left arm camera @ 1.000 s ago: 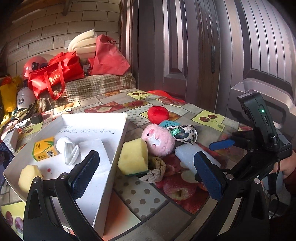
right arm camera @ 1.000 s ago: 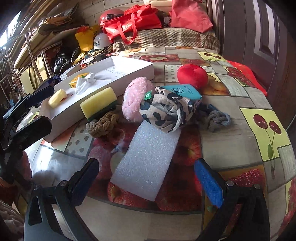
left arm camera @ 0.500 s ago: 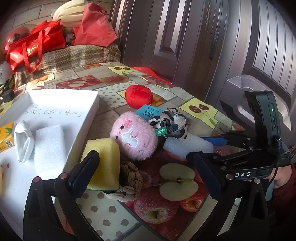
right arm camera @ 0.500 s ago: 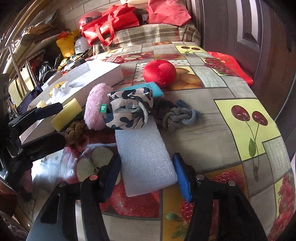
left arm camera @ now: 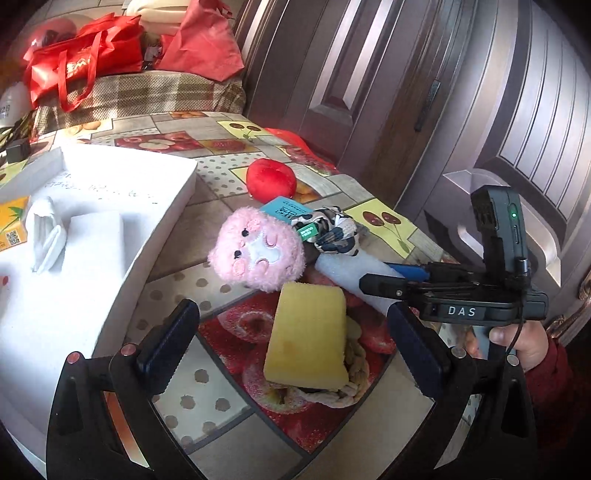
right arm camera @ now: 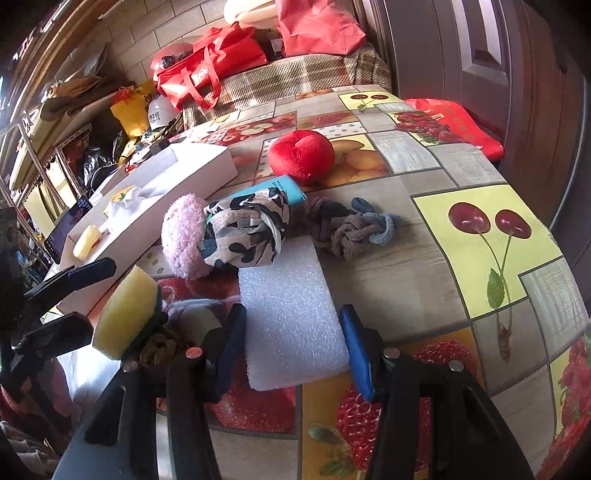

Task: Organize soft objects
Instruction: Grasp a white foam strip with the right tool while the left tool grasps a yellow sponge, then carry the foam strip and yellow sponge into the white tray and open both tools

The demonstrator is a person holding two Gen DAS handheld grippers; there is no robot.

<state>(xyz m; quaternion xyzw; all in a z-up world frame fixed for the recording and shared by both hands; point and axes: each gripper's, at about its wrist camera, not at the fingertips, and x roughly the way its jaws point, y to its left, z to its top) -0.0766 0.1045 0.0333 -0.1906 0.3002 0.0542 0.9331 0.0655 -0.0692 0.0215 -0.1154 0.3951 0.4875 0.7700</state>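
The right gripper (right arm camera: 293, 341) is closing on the white foam block (right arm camera: 291, 314), which lies between its pads on the fruit-print tablecloth (right arm camera: 480, 266). The left gripper (left arm camera: 295, 343) stands wide, narrowing slightly, around the yellow sponge (left arm camera: 308, 336) lying on a rope knot (left arm camera: 354, 373). Beyond are a pink plush (left arm camera: 258, 254), a red plush (left arm camera: 271, 179) and a white tray (left arm camera: 166, 221)

We stood at a table (right arm camera: 424, 266) under a fruit-patterned oilcloth, sunlight falling across it. Ahead of the tools ran a wall of pale tiles (right arm camera: 177, 22) — below it a plaid-covered bench (left arm camera: 147, 92) heaped with red bags (left arm camera: 77, 66). Off to the right rose dark panelled doors (left arm camera: 388, 74); far to the left, cluttered metal shelving (right arm camera: 48, 147).
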